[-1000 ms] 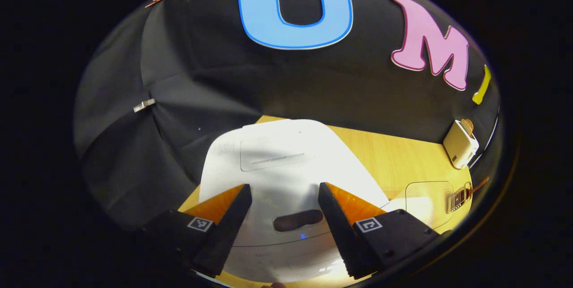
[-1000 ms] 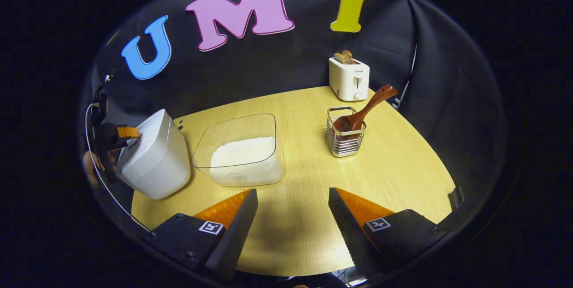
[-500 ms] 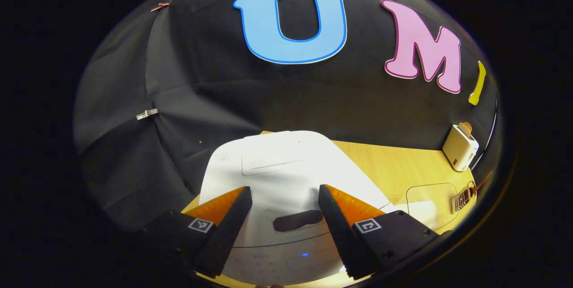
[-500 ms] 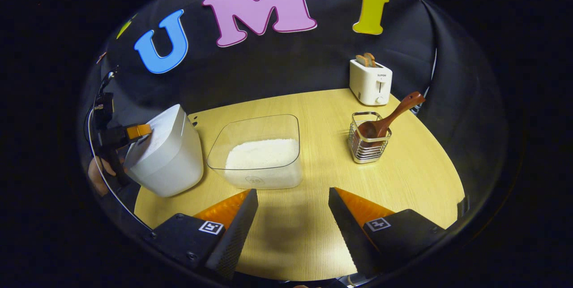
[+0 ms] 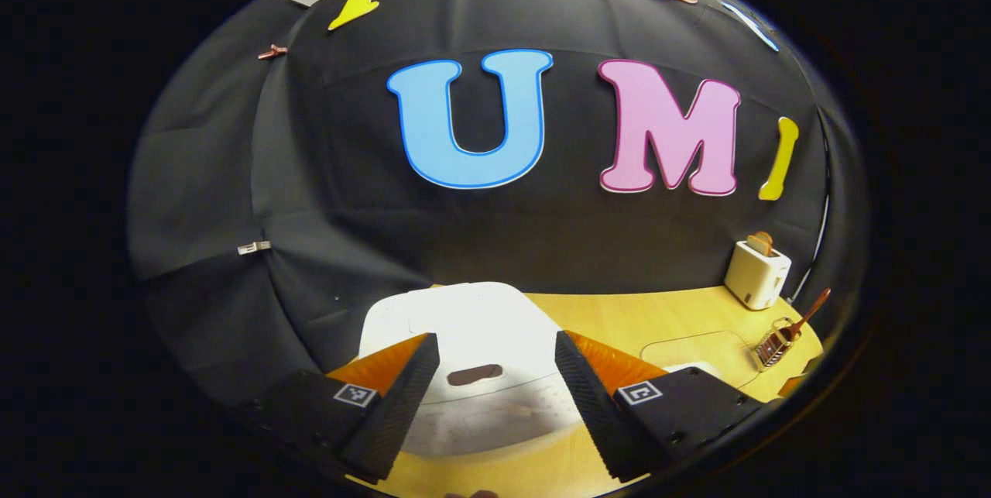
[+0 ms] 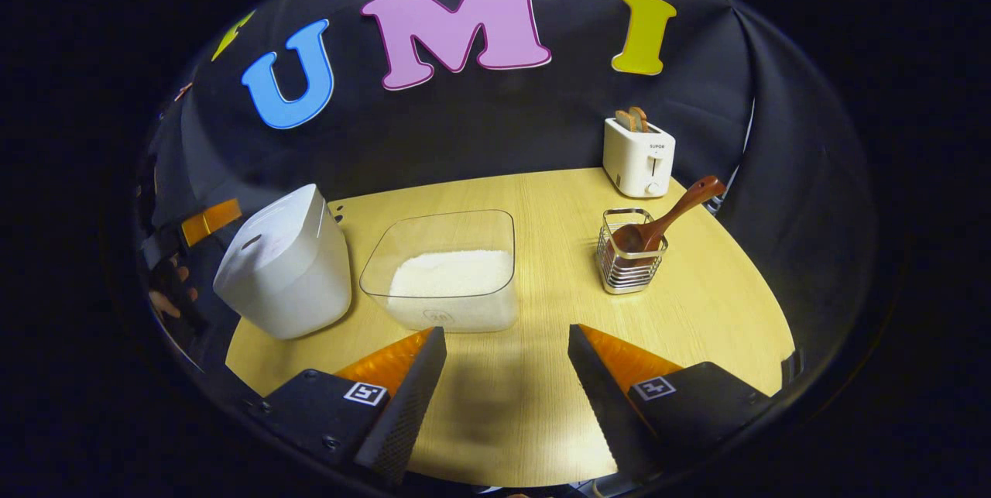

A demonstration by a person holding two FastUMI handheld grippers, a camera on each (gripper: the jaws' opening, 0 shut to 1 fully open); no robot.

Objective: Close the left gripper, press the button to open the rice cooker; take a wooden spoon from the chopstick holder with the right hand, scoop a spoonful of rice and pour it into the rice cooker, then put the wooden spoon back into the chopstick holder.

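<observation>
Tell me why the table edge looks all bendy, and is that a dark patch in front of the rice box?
Right gripper view: the fisheye lens curves the table edge, and the right gripper casts a soft shadow before the rice container. Left gripper view: light glares off the white rice cooker lid.

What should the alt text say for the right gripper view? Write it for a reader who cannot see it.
The right gripper hangs open above a yellow wooden table. Beyond it stand a closed white rice cooker, a clear container of rice and a wire chopstick holder with a wooden spoon. A white toaster stands at the back.
</observation>
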